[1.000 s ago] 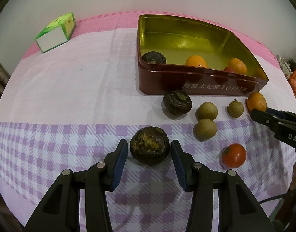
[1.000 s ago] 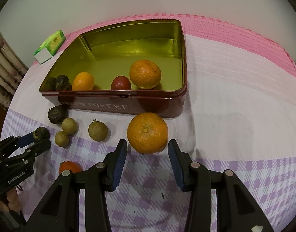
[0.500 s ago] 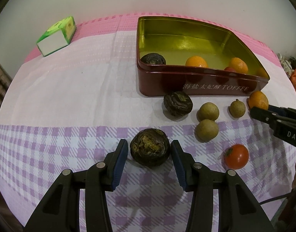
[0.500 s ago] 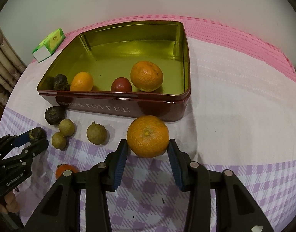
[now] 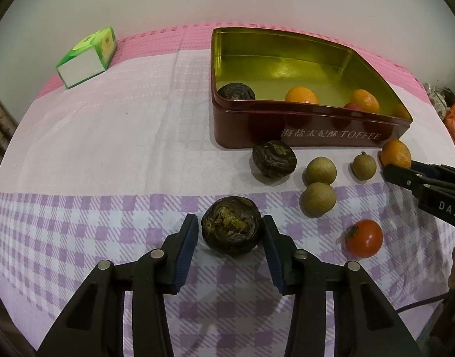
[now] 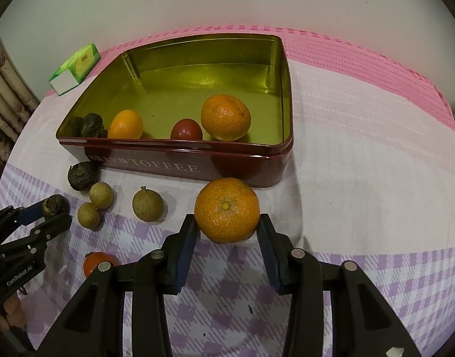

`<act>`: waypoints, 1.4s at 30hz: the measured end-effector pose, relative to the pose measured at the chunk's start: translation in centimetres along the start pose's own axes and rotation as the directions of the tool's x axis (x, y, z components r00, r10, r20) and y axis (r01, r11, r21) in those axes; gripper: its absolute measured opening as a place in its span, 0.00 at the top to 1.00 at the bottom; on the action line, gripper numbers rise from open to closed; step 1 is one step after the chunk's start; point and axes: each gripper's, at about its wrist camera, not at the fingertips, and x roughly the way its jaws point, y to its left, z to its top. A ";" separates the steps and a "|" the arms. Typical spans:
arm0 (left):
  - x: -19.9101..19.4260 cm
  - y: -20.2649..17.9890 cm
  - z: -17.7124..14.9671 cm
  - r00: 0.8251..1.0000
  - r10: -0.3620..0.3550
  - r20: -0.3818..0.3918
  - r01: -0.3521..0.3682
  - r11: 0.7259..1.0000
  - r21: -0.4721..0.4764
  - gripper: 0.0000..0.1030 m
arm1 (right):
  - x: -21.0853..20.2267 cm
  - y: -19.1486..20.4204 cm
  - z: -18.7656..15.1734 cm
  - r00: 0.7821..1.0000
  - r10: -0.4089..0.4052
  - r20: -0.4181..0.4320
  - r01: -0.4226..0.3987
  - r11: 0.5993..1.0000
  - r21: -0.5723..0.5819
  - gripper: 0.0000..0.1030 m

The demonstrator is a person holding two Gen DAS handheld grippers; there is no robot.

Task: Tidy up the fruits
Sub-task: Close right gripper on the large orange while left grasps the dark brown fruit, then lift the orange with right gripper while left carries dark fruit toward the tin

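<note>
Your table's pretty crowded near the tin (image 5: 301, 136). In front of its red wall sit a second dark fruit (image 5: 274, 158), three brown-green fruits (image 5: 320, 170) and a tomato (image 5: 364, 238), all on the cloth (image 5: 108, 148) between your two grippers. Nothing sits between either gripper and the tin except that cluster off to the side.

Your left gripper (image 5: 230, 232) has the dark wrinkled fruit (image 5: 231, 228) between its pads and its jaws are closing. The right pad looks to be touching; a sliver of cloth shows at the left one. That fruit is squat and roundish, its torn, yellowish top facing up towards the camera.

Your right gripper (image 6: 227, 229) has narrow jaws, with both pads against the sides of the orange (image 6: 227, 209), which sits on the cloth just in front of the tin's near right corner, stem end up.

The right view looks down into the tin: a dark fruit, a small orange, a red one and a bigger orange along the near wall. The left view hides most of those behind the wall. It shows the green box (image 5: 86, 58) larger, far back on the pink stripe. Each view catches the other gripper at its edge.
</note>
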 end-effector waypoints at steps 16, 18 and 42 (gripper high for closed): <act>-0.2 -0.3 0.1 1.000 0.012 0.001 -0.012 1.000 -0.005 0.61 | -0.2 -0.2 -0.2 1.000 0.002 0.001 -0.002 1.000 0.001 0.64; -0.2 -0.3 0.1 1.000 0.014 0.001 -0.014 1.000 -0.004 0.61 | -0.2 -0.2 -0.2 1.000 0.001 0.001 -0.001 1.000 0.002 0.64; -0.9 -1.3 0.1 1.000 0.008 0.026 -0.008 1.000 0.003 0.61 | -1.0 -0.4 -1.2 1.000 0.002 -0.001 -0.002 1.000 0.019 0.64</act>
